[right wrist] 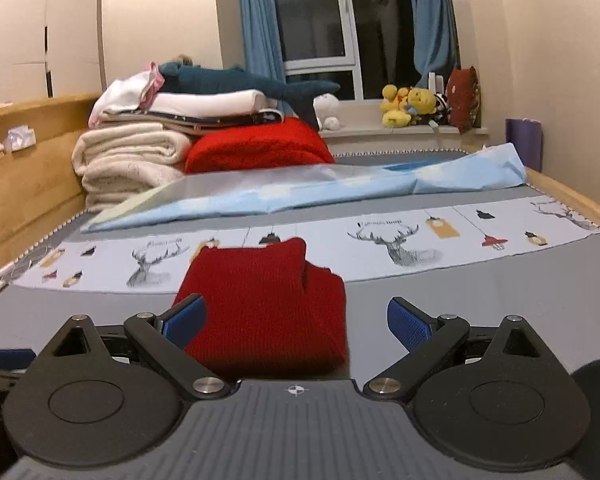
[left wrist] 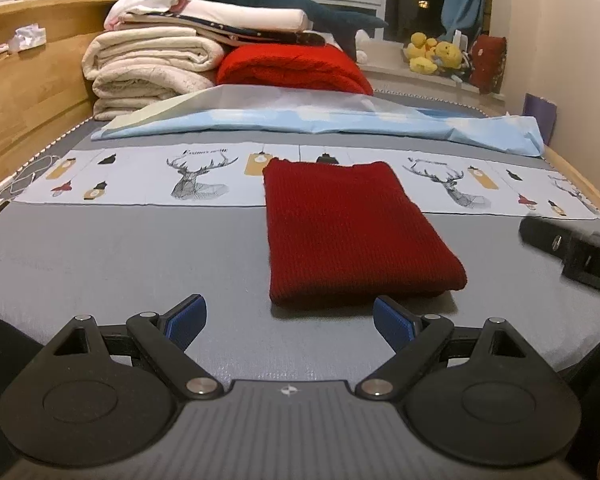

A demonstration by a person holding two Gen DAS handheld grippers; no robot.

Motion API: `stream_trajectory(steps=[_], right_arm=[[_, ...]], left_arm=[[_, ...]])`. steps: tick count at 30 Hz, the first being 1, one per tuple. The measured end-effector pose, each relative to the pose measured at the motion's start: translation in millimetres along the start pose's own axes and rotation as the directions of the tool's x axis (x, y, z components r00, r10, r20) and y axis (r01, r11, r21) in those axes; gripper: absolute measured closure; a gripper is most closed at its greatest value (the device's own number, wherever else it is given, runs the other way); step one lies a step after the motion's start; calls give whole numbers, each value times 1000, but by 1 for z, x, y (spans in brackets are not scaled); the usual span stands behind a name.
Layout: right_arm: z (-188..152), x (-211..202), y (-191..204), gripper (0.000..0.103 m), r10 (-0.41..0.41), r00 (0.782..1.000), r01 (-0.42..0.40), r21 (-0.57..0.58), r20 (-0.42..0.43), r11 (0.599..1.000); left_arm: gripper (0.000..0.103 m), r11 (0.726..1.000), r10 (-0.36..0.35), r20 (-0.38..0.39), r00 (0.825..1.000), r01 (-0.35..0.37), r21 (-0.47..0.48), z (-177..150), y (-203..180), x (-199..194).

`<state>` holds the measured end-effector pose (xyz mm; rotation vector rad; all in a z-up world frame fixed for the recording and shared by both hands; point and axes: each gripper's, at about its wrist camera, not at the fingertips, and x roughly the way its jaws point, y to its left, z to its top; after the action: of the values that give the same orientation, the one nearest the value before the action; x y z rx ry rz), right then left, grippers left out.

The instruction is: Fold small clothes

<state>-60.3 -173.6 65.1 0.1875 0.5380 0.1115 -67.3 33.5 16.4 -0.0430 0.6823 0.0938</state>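
Nearest the lens in both views is the tool itself. Left gripper (left wrist: 290, 320): jaws spread wide, nothing between the blue pads (left wrist: 188, 318). Right gripper (right wrist: 296, 322): jaws likewise released, wide apart; the near end of the garment shows between them, but neither pad presses on it.

Task item: dark red knit garment (left wrist: 352, 232), folded to a compact rectangle, lying flat on the grey bed surface (left wrist: 120, 264). It sits just ahead of the left gripper, slightly to its right, and directly ahead of the right gripper. Its far end overlaps the deer-print cloth strip (left wrist: 148, 184).

Handling, judged: soft, light, thick ribbed knit; not slippery, not fragile, but layers may slide apart if lifted by one ply. From the right view, the far edge (right wrist: 296, 246) stands up in a raised flap. Best hold: the near folded edge, pinching all layers.

Clearance: open grey surface to both sides of the tools. A light blue sheet (left wrist: 340, 120) lies well beyond, stacked blankets (left wrist: 148, 68) far left, wooden bed rail (left wrist: 28, 92) at left.
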Motion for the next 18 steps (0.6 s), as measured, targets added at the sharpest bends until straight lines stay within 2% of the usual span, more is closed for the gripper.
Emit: stream_trajectory(steps=[7,18], right_arm=[[-9,16,12,6,25,992,-31,-51,-121,998],[-13,18,23,6,29,988,-43,-86,-151,995]], left_arm=[[10,1000,-23,-34,999,23,3,0,-1,7],[10,999,-32,-28,999,32,5,-2,-4,7]])
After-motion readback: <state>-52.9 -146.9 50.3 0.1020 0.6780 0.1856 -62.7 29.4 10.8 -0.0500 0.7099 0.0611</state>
